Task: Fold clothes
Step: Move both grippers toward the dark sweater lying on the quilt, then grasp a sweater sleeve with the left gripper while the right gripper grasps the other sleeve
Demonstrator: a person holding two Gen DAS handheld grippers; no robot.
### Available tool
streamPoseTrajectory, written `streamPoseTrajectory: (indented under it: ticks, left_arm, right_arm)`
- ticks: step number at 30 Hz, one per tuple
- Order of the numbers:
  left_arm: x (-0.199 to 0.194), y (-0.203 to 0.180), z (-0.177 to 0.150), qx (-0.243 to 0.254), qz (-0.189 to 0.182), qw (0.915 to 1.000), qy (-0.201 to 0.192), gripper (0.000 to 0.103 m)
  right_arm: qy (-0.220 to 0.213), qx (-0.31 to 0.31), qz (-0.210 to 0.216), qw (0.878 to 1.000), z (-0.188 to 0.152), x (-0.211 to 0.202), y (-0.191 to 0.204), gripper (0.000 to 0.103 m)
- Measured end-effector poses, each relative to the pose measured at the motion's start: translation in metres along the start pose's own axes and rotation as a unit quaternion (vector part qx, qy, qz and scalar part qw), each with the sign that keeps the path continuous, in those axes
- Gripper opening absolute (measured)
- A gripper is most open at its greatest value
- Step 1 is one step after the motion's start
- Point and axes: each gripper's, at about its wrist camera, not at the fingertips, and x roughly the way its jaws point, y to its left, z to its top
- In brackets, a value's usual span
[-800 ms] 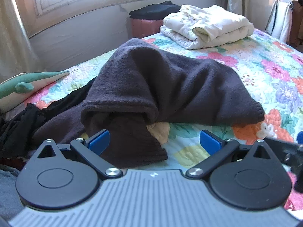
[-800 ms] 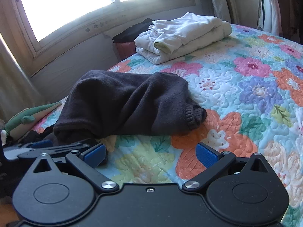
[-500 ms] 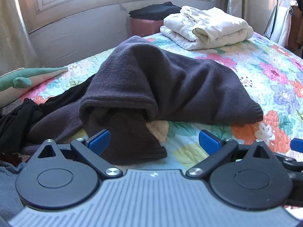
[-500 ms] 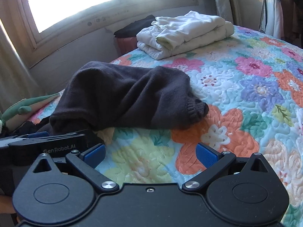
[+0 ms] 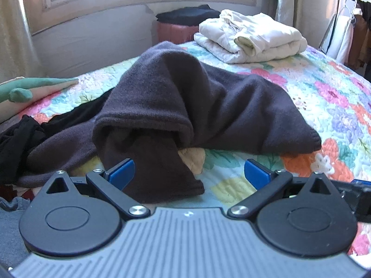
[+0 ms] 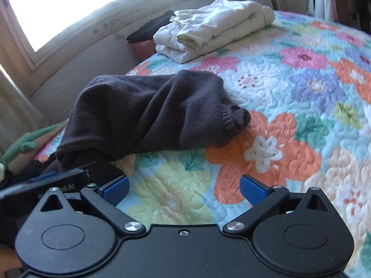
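A: Left wrist view. What is there?

B: A dark sweater (image 5: 208, 106) lies heaped on a flowered bed (image 5: 336, 97), one flap hanging toward the camera. The left tongs (image 5: 189, 171) are spread wide and empty, the flap's edge just beside the left finger. A folded white quilt (image 5: 250, 34) sits behind.

A: And the right wrist view?

B: The same sweater (image 6: 148, 113), with its ribbed cuff (image 6: 234, 115) toward the right. The right tongs (image 6: 184, 188) are released over bare bedspread, well short of the cloth.

A: Risks?

B: Probably pinching several bunched layers, though the folds are hard to read. The heap would drag instead of spreading flat.
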Motion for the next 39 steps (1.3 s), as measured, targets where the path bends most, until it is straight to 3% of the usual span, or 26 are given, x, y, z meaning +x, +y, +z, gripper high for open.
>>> streamPoseTrajectory:
  ticks: [15, 34, 39]
  left_arm:
    - [0.001, -0.002, -0.001, 0.000, -0.006, 1.0000, 0.006, 0.102]
    - [0.013, 0.001, -0.005, -0.003, -0.001, 0.9997, 0.026, 0.102]
    - [0.015, 0.000, 0.012, 0.007, 0.008, 0.9988, 0.049, 0.102]
  right_arm:
    - [0.019, -0.004, 0.020, 1.000, -0.001, 0.009, 0.002, 0.103]
    - [0.035, 0.041, 0.034, 0.998, 0.000, 0.016, -0.012, 0.103]
    - [0.033, 0.038, 0.039, 0.998, 0.013, 0.015, -0.013, 0.103]
